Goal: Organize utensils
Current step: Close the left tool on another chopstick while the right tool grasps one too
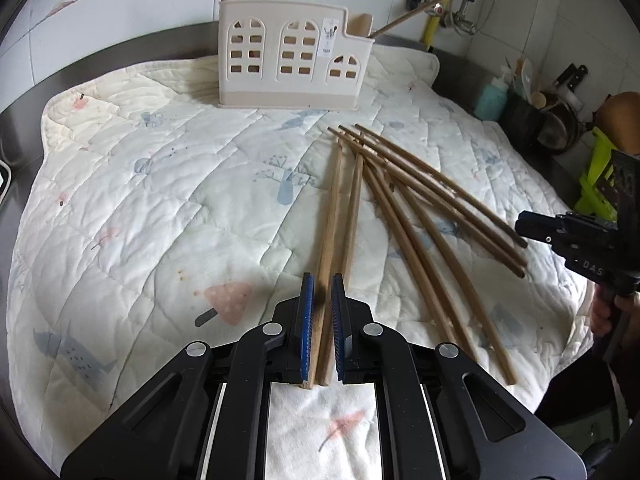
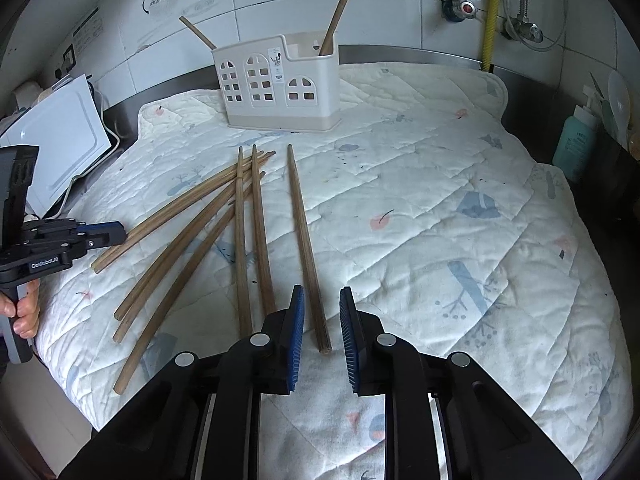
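Observation:
A cream utensil holder (image 1: 292, 56) (image 2: 280, 84) with window cut-outs stands at the back of a quilted cloth (image 1: 160, 200). Two chopsticks (image 2: 336, 16) lean out of it. Several loose wooden chopsticks (image 1: 420, 220) (image 2: 180, 232) lie fanned on the cloth. My left gripper (image 1: 323, 280) (image 2: 112, 234) is shut on the near ends of a pair of chopsticks (image 1: 331, 216) that still rest on the cloth. My right gripper (image 2: 321, 290) (image 1: 536, 228) is low over the cloth. A single chopstick (image 2: 304, 240) has its near end between the blue pads, with gaps on both sides.
The cloth covers a steel counter against a tiled wall. A teal bottle (image 2: 576, 144) (image 1: 492, 100) and a dark pot of utensils (image 1: 552, 120) stand to the right. A white appliance (image 2: 60, 140) sits at the left, and a yellow pipe (image 2: 490, 12) runs down the wall.

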The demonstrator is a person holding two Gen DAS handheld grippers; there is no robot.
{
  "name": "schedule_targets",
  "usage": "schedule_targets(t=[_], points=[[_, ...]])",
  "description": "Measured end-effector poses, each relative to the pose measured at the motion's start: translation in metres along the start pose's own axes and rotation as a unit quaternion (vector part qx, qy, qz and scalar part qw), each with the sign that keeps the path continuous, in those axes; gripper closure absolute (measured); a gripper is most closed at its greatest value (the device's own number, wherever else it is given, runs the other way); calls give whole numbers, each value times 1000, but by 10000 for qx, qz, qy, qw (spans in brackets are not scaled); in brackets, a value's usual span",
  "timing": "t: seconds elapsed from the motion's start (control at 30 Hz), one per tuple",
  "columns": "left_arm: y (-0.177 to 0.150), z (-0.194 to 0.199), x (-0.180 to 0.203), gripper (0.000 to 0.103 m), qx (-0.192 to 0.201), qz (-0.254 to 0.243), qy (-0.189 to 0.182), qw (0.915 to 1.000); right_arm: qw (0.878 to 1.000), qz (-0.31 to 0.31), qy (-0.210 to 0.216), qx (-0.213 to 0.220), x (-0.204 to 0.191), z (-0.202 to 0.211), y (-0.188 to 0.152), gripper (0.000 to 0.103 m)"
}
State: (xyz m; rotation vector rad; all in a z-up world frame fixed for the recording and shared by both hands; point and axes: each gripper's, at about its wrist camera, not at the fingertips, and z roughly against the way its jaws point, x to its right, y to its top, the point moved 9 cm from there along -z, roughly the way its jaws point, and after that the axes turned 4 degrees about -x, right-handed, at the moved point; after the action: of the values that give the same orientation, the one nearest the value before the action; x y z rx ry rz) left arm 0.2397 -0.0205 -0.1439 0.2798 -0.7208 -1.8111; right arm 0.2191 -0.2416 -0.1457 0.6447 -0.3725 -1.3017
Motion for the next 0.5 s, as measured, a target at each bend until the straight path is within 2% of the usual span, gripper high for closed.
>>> schedule_targets(t=[0.13, 0.33, 0.5], points=[[1, -4, -4, 94, -39, 38, -20, 10000, 10000, 14, 28, -34, -1, -5, 0, 85], [-1, -11, 0, 94, -138, -192, 92, 9997, 9999, 89, 57, -69, -7, -10, 0, 85], [-1, -12, -1, 93, -127, -86, 27, 9999, 9999, 96, 27, -101, -5, -14, -2, 85]])
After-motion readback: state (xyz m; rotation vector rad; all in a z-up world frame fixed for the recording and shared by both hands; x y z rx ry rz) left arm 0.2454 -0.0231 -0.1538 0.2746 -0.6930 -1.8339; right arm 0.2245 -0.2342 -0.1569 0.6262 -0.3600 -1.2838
